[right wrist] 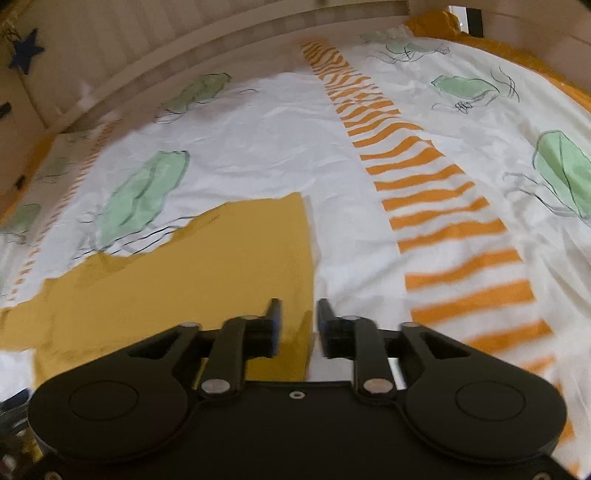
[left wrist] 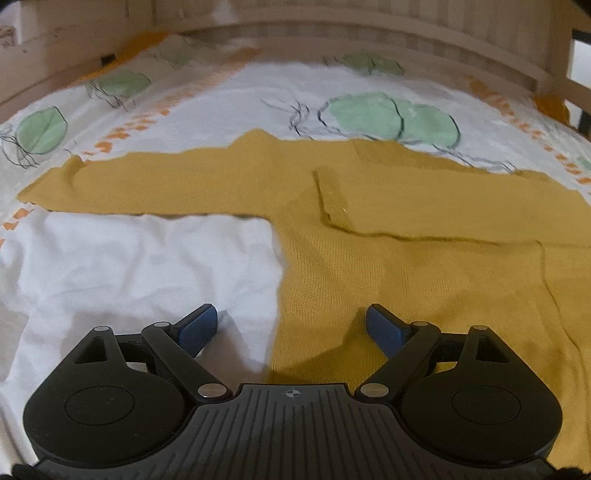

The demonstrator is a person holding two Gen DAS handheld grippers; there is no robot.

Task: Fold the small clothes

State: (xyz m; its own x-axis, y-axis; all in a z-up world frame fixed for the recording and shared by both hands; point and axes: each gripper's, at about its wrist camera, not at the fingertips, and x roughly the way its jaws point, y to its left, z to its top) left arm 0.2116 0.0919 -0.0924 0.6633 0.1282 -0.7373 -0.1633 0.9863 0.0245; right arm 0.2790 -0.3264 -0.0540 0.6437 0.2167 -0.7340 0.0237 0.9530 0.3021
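Note:
A mustard-yellow knit sweater lies flat on the bed. One sleeve stretches out to the left, the other is folded across the body. My left gripper is open and empty, low over the sweater's left side edge, one blue pad on the sheet side, one on the knit side. In the right wrist view the sweater fills the lower left, its straight edge running up the middle. My right gripper hovers over that edge, jaws narrowly apart, nothing held between them.
The bed cover is white with green leaf prints and bands of orange stripes. A wooden bed frame curves around the far side. A dark blue star hangs at the upper left.

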